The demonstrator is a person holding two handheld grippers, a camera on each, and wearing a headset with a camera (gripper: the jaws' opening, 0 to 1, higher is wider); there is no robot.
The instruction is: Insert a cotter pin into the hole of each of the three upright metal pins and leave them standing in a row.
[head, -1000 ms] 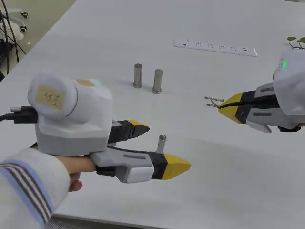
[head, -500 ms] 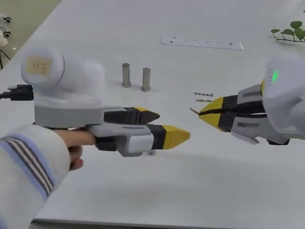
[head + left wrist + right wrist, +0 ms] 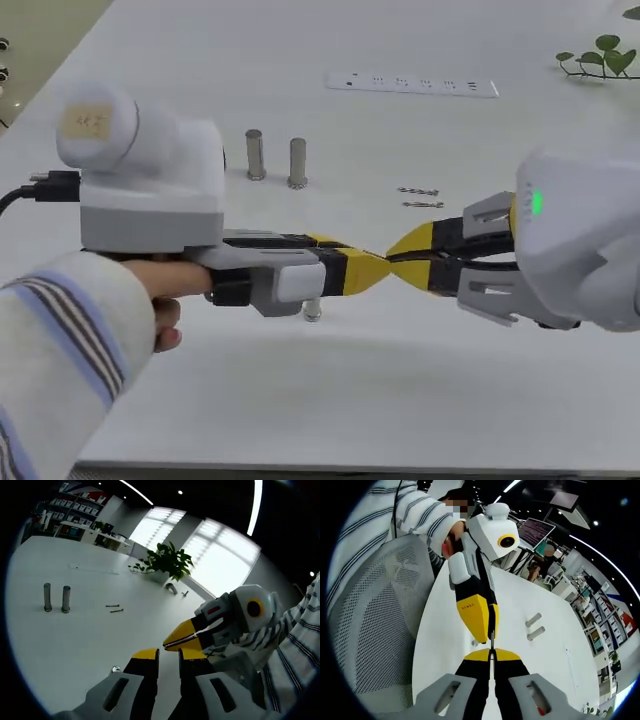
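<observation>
Your right gripper (image 3: 398,260) is clamped on a cotter pin (image 3: 491,641). In the right gripper view its yellow tips are closed, with the thin wire pinched between them and poking forward. Your left gripper (image 3: 372,268) points straight at it, so the two sets of yellow tips meet nose to nose above the white table (image 3: 450,390). The left jaws stand a little apart, and in the left gripper view nothing lies between them. The nearest metal pin (image 3: 313,311) stands upright on the table just under the left gripper's tips. In the head view its lower part shows below the jaw, and in the left gripper view its shiny top sits just beside one jaw, outside the gap. You cannot tell whether the cotter pin touches it. Farther back, the second metal pin (image 3: 254,154) and the third metal pin (image 3: 298,162) stand upright side by side, close but apart. The upper loose cotter pin (image 3: 418,191) and the lower loose cotter pin (image 3: 423,205) lie flat to their right. A power strip (image 3: 410,85) lies along the far side.
</observation>
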